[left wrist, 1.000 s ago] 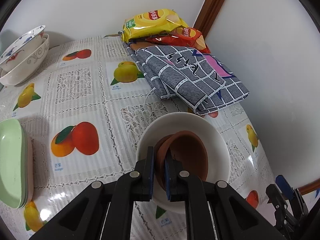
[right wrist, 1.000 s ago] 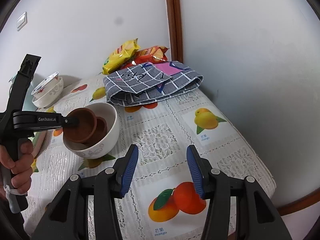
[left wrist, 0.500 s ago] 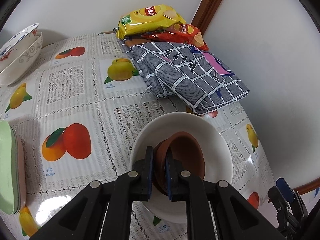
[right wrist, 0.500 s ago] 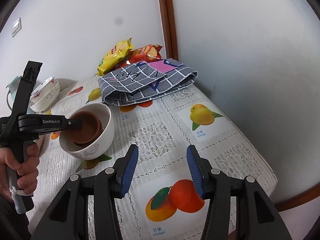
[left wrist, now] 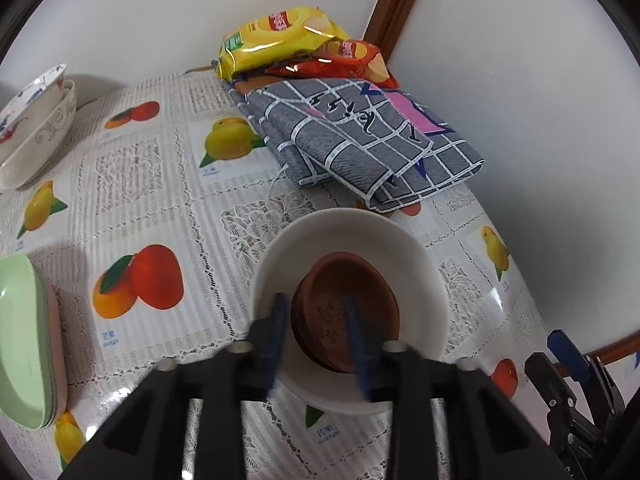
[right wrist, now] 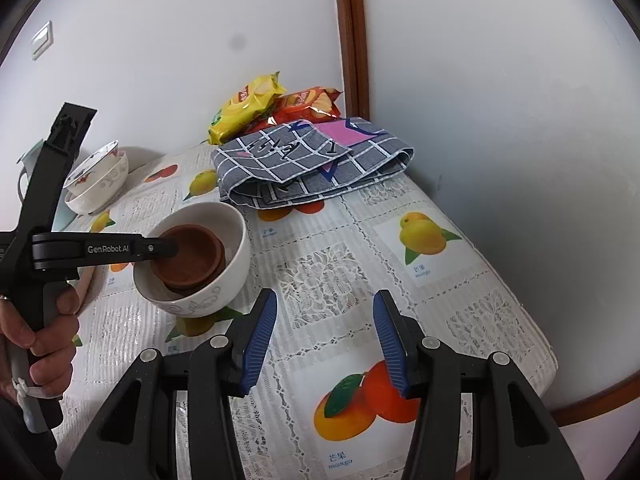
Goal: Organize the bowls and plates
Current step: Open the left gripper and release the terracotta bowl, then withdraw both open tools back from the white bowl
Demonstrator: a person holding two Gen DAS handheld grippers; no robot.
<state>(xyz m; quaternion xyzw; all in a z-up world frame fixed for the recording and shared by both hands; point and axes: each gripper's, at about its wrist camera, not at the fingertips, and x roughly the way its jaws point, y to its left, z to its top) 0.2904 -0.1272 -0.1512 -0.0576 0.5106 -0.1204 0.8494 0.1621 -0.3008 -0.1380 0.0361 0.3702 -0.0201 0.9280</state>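
A white bowl (left wrist: 416, 264) stands on the fruit-print tablecloth and holds small brown bowls (left wrist: 348, 280) nested inside it. My left gripper (left wrist: 316, 316) is open, its blurred blue fingers spread on either side of the near rim of the brown bowls. The white bowl (right wrist: 236, 236) and brown bowls (right wrist: 188, 260) also show in the right wrist view, with the left gripper (right wrist: 168, 248) at their rim. My right gripper (right wrist: 324, 328) is open and empty above the table, to the right of the white bowl.
Stacked patterned bowls (left wrist: 32, 128) stand at the far left. Green and pink plates (left wrist: 24, 352) lie at the left edge. A folded grey checked cloth (left wrist: 360, 140) and snack bags (left wrist: 288, 36) lie in the back corner by the wall.
My left gripper lowered the brown bowl into the white bowl and opened, letting go of it. The right gripper has stayed open.
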